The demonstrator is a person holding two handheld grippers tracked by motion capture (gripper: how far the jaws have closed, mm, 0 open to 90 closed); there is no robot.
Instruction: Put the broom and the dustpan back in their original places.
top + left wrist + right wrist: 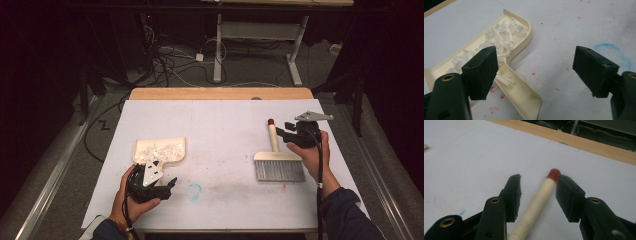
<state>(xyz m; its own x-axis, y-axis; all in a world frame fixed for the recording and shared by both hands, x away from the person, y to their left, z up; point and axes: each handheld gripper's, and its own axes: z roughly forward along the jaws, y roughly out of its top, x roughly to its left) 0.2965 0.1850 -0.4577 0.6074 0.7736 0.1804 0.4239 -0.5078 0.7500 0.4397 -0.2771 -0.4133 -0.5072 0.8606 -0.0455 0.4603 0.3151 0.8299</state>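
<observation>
Brush handle (537,202) lies between open right tongs (537,192), untouched both sides.

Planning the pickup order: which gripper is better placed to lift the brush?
The right gripper. Its open jaws already straddle the brush handle, while the left gripper sits open beside the dustpan across the table.

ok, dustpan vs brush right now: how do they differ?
The dustpan lies at the left and holds white scraps; the brush lies at the right with grey bristles and carries nothing. The left gripper gapes wide beside the dustpan's handle, while the right gripper straddles the brush's red-tipped handle, jaws apart. Both are cream and rest flat on the white table.
</observation>
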